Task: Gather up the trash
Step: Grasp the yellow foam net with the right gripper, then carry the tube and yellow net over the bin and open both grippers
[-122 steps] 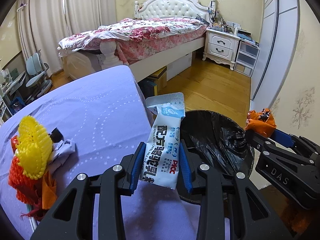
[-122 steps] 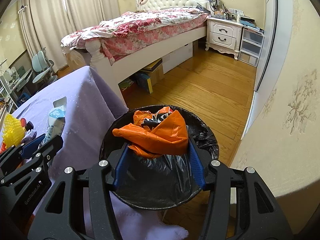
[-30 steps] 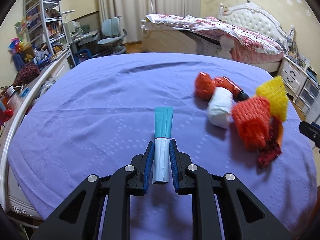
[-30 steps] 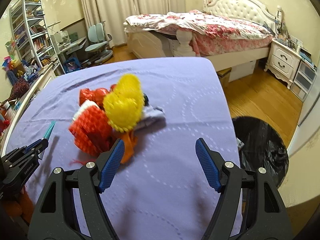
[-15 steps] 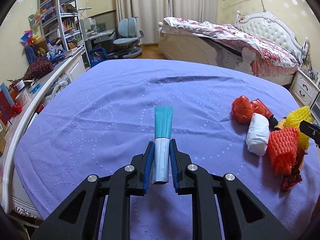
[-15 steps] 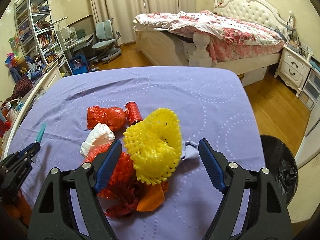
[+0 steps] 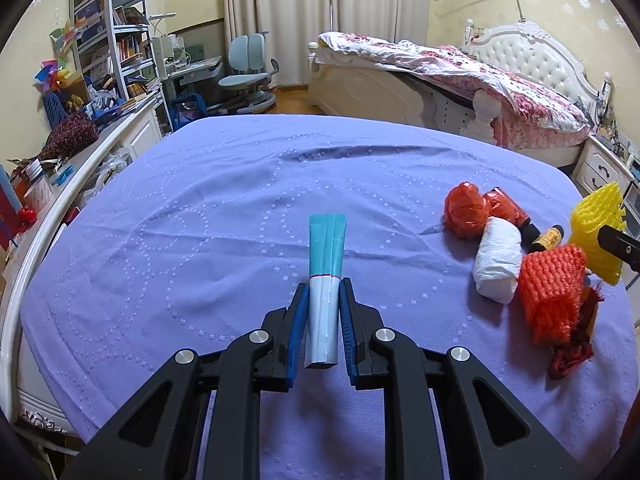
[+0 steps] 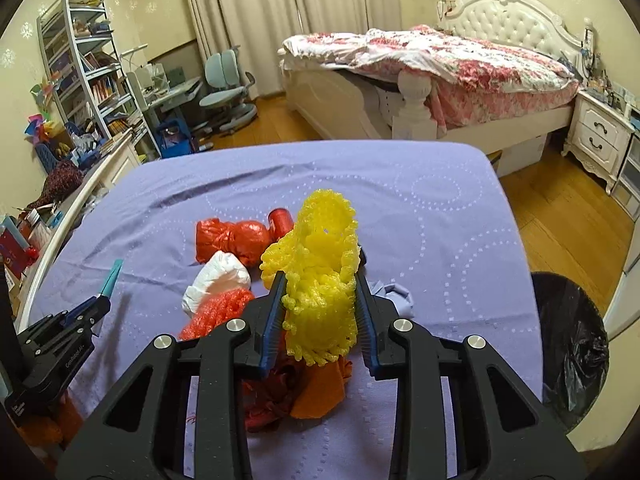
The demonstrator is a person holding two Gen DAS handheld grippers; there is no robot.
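Right gripper [image 8: 319, 300] jaws just closed, pinching yellow net [image 8: 316, 276] over trash pile near bench [image 8: 440, 216] right edge, left gripper [image 7: 324, 320] clamping teal tube [image 7: 325, 276] mid-bench, bin [image 8: 576, 344] beside right edge

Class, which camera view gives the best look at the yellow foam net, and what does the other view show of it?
The right wrist view: the yellow foam net sits centred and whole between the right gripper pads, which have just closed on it. The left wrist view shows only part of it at the right edge.

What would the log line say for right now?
left gripper: shut on teal-and-white tube | right gripper: just closed on yellow foam net | black-lined bin: waiting
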